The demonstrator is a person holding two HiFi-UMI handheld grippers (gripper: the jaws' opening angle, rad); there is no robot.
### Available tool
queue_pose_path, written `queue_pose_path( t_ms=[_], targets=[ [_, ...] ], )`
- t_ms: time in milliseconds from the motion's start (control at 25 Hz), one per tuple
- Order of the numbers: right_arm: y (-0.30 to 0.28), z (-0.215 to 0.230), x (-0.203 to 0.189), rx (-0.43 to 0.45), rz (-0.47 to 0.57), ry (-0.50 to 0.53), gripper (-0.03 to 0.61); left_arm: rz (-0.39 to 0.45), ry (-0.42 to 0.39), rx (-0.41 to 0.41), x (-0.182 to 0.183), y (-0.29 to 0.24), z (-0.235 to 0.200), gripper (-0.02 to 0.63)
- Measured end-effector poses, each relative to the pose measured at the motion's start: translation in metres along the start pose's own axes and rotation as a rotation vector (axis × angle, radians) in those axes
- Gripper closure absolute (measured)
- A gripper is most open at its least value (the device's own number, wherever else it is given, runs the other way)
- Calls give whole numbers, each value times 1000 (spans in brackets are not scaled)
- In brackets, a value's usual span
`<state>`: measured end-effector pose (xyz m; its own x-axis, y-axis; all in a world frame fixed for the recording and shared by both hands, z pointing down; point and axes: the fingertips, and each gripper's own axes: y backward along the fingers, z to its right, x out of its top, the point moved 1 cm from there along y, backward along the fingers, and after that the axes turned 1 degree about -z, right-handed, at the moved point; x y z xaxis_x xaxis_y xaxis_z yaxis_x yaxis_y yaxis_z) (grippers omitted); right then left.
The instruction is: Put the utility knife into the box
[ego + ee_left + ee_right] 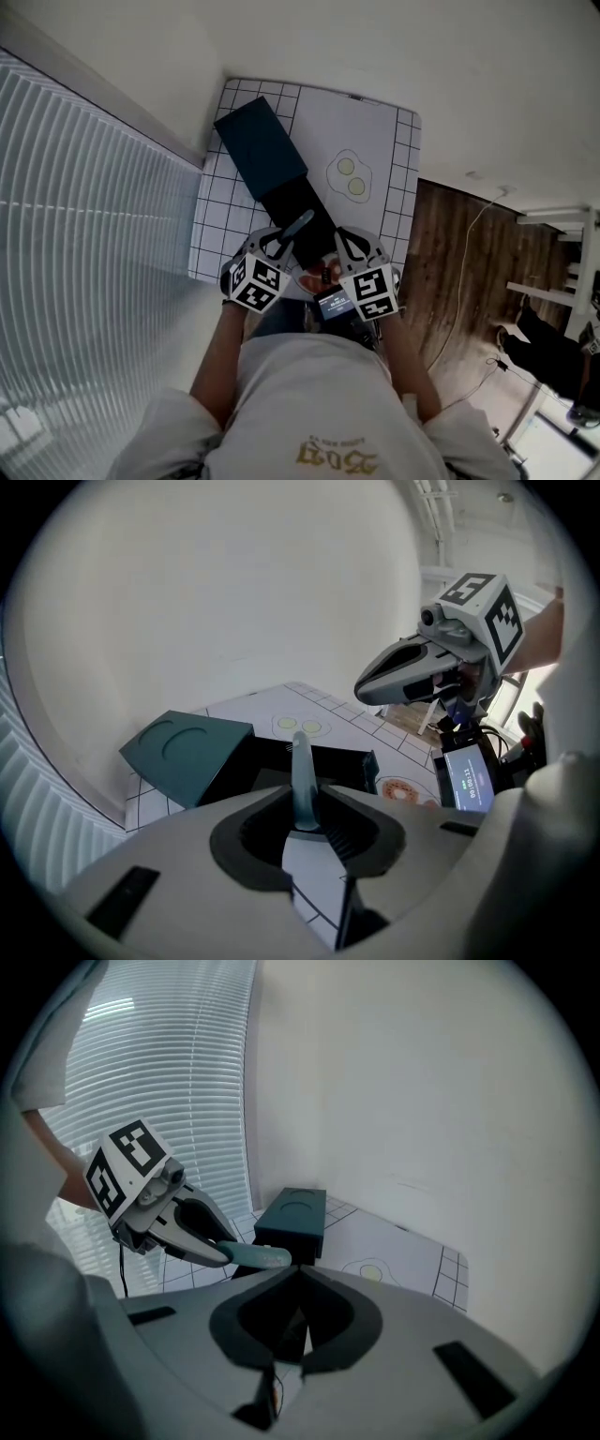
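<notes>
A grey-blue utility knife [299, 225] is clamped in my left gripper [284, 240] and sticks out beyond the tips. It hangs over the near end of the open black box [302, 217]. The box's dark teal lid [260, 146] lies flipped back toward the far left. In the left gripper view the knife [302, 772] stands upright between the jaws of the left gripper [305, 805], with the box [323, 763] just behind it. My right gripper [346, 238] is beside it on the right. In the right gripper view this gripper [297, 1269] is shut with nothing in it.
The box lies on a white grid mat [394, 169] with a fried-egg print [351, 176] and a doughnut print [398, 788]. A small lit screen [335, 305] sits at the near table edge. White blinds [84, 234] stand at the left, and wooden floor [450, 272] lies to the right.
</notes>
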<state>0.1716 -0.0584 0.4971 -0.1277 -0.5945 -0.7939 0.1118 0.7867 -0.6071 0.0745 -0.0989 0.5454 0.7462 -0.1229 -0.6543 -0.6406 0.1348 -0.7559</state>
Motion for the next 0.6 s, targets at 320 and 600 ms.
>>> queue_pose_path(
  t_ms=[320,600],
  targets=[
    [-5,11,-10,6,-28,-17,571,-52,-30,-61,-7,-31,9,520],
    [-9,20,-21,29,-54,-27,571,-97,-61,-84,-10,-51,14,522]
  ],
)
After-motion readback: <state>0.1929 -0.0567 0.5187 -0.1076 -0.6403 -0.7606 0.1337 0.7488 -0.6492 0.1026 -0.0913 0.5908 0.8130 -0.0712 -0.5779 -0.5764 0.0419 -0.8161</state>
